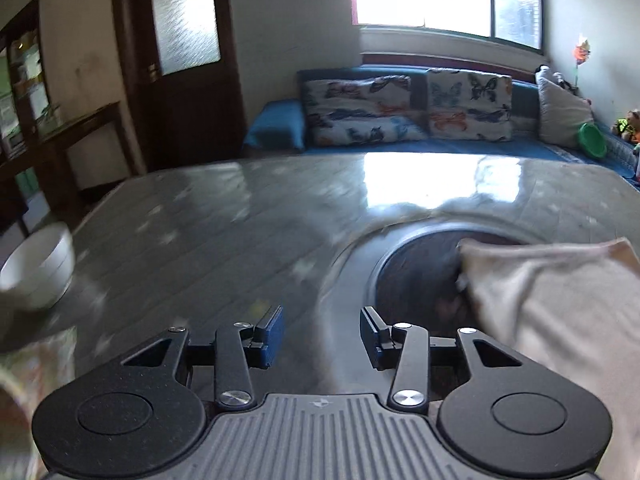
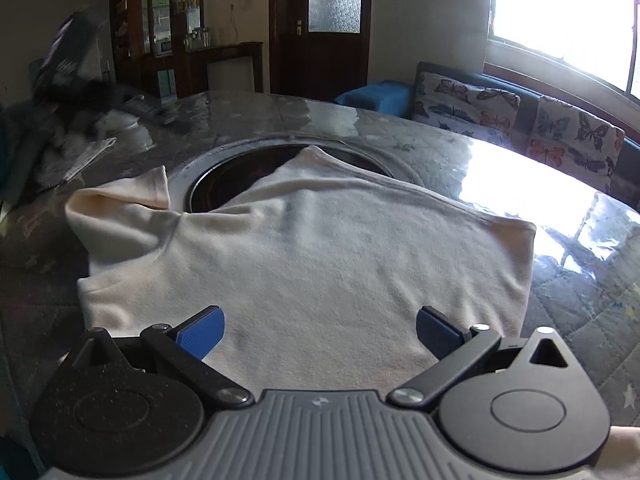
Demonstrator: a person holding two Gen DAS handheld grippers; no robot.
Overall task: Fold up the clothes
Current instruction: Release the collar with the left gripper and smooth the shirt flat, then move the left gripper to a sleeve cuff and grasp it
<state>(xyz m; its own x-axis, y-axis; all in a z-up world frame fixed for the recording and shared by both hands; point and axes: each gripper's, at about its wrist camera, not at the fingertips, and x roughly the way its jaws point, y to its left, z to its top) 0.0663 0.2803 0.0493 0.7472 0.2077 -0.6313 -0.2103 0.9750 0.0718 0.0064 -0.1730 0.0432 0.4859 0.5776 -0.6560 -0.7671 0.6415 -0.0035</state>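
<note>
A cream-white garment (image 2: 312,256) lies partly folded on the glossy table (image 2: 440,152), covering part of a round dark inset (image 2: 240,172). A sleeve (image 2: 132,196) sticks out at its left. My right gripper (image 2: 320,330) is open wide, just above the garment's near edge, holding nothing. In the left wrist view the garment (image 1: 560,300) shows at the right, over the round inset (image 1: 420,280). My left gripper (image 1: 322,334) is open and empty, to the left of the garment above the table.
A white bowl (image 1: 38,270) sits at the table's left edge. Dark clothes and papers (image 2: 72,132) are piled at the table's far left. A blue sofa with butterfly cushions (image 1: 400,108) stands behind the table under the window.
</note>
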